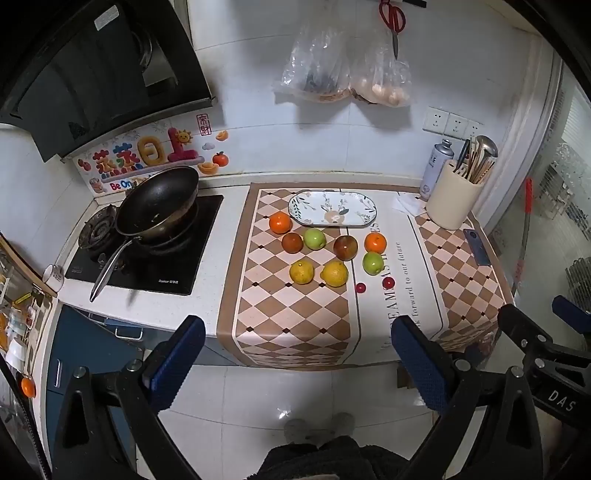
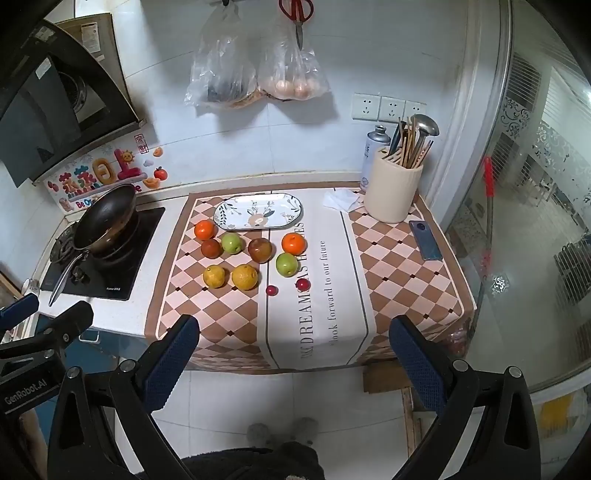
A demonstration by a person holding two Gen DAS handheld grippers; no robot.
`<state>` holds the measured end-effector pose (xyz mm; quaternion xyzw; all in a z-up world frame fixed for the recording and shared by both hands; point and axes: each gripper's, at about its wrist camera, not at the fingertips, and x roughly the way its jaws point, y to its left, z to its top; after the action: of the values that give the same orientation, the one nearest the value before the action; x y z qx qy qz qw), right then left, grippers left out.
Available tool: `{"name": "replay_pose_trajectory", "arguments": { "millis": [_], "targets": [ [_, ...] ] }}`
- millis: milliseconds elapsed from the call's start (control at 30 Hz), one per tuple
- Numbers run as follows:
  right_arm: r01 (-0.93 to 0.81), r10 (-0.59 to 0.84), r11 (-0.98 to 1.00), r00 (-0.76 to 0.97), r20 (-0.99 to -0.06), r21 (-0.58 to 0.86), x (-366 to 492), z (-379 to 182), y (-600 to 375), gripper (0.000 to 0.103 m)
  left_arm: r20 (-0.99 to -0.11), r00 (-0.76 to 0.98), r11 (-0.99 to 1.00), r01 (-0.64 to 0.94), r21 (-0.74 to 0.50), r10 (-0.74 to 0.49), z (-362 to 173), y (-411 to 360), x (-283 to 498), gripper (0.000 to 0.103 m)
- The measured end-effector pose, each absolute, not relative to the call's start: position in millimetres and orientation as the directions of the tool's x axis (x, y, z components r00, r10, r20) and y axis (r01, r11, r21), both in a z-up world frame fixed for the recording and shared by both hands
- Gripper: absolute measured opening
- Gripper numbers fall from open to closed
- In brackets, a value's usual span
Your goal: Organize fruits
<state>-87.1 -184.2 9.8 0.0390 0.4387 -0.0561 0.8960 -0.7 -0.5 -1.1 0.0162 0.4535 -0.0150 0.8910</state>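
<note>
Several fruits lie on a checked cloth (image 1: 295, 325) on the counter: two oranges (image 1: 280, 222) (image 1: 375, 242), two green apples (image 1: 314, 239) (image 1: 372, 263), two dark red-brown fruits (image 1: 292, 242) (image 1: 345, 247), two yellow lemons (image 1: 301, 272) (image 1: 334, 273) and two small red cherries (image 1: 360, 287) (image 1: 388, 283). Behind them sits an oval patterned plate (image 1: 332, 209) (image 2: 258, 210), with nothing on it. My left gripper (image 1: 297, 332) hangs open, well short of the counter's front edge. The right gripper (image 2: 295, 332) is open too, back from the cloth (image 2: 314, 325). Neither holds anything.
A black wok (image 1: 159, 203) sits on the stove (image 1: 147, 258) at the left. A cream utensil holder (image 1: 454, 199), a spray can (image 1: 437, 162) and a phone (image 1: 476, 245) stand at the right. Bags (image 1: 343, 74) and red scissors (image 1: 393, 22) hang on the wall. A glass door (image 2: 535, 221) is at right.
</note>
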Motion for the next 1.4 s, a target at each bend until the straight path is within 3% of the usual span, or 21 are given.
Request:
{"name": "replay_pose_trajectory", "arguments": {
  "millis": [1400],
  "targets": [
    [0.136, -0.066, 0.990, 0.621, -0.781, 0.025, -99, 16, -179, 0.103, -0.797, 0.604, 0.999, 0.041, 0.020, -0.009, 4, -2, -5, 0.103]
  ]
}}
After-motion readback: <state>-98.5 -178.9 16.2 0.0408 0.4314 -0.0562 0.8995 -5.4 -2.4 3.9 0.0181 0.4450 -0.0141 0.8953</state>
